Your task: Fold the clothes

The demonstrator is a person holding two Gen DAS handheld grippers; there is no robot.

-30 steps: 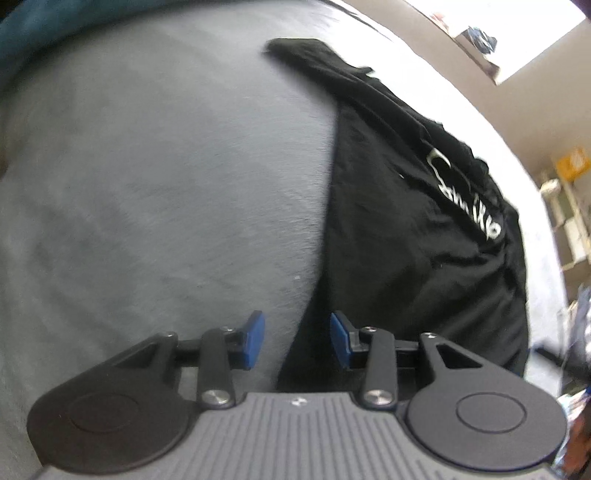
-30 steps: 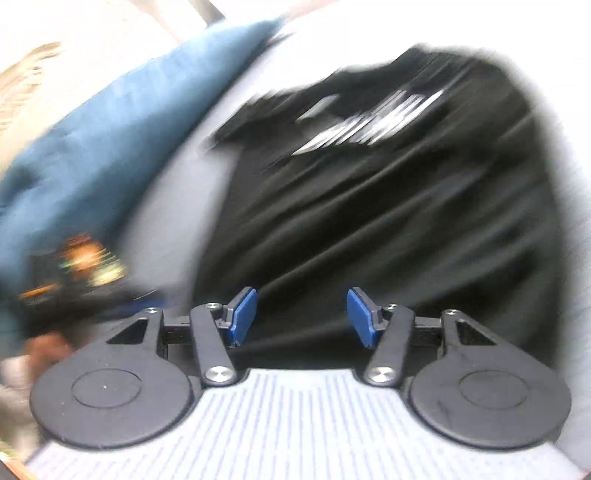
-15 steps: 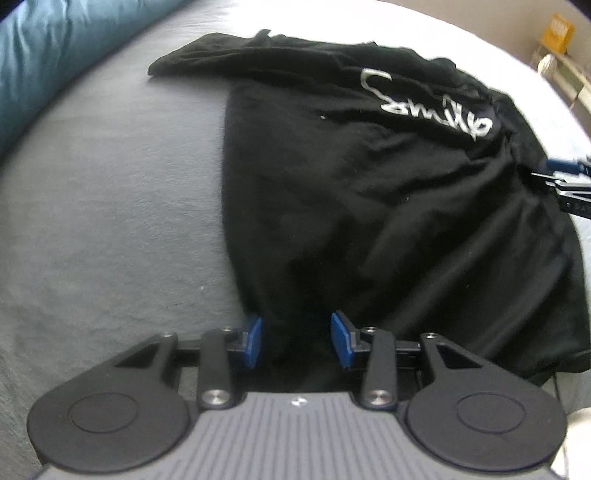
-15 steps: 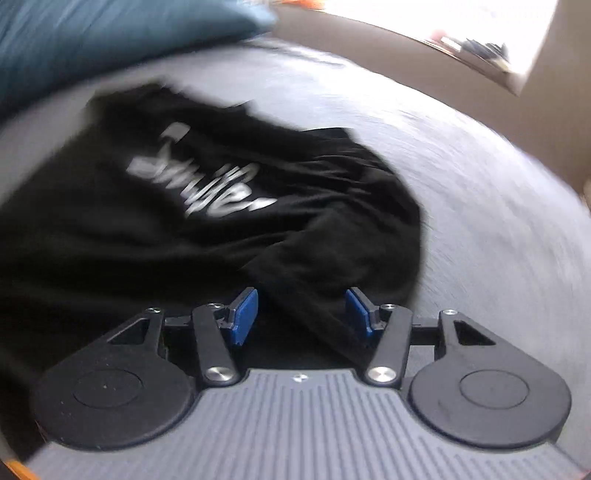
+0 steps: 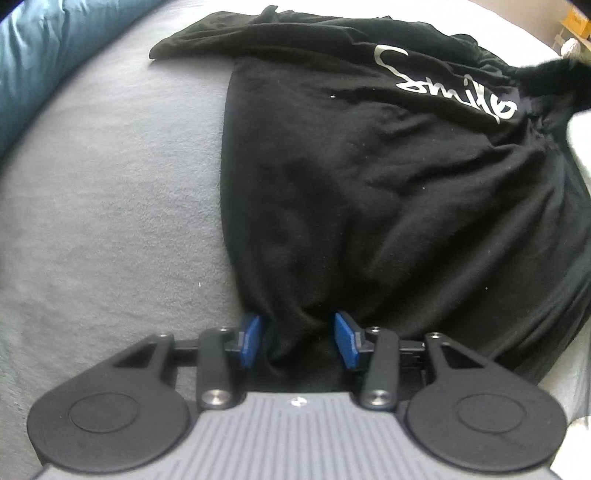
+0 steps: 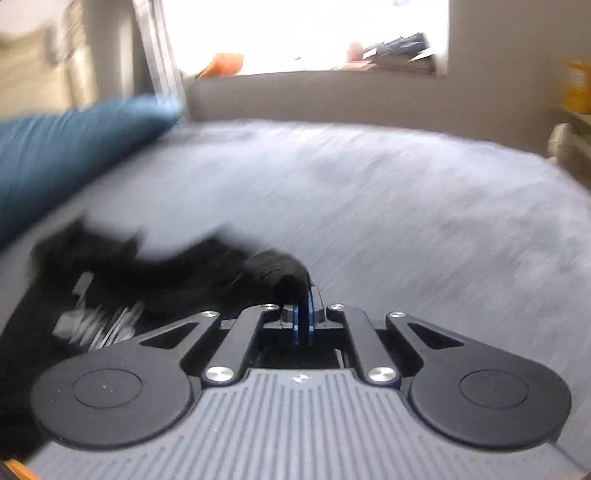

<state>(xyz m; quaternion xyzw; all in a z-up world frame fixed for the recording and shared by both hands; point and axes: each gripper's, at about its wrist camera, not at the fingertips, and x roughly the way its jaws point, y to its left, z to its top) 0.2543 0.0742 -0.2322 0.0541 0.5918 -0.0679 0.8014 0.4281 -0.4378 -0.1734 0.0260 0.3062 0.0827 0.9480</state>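
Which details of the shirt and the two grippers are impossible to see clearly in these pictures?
- Left wrist view: the black shirt's hem corner between the left gripper's opening pads is lost in shadow; contact unclear.
- Right wrist view: motion blur smears the shirt; the right gripper pinches it, which part unclear.

Daylight poured from a blown-out rectangular window (image 6: 295,33), washing out detail there. The right wrist view was smeared by motion blur across the grey fabric bed (image 6: 406,206); the left wrist view stayed sharper, bowed at its edges.
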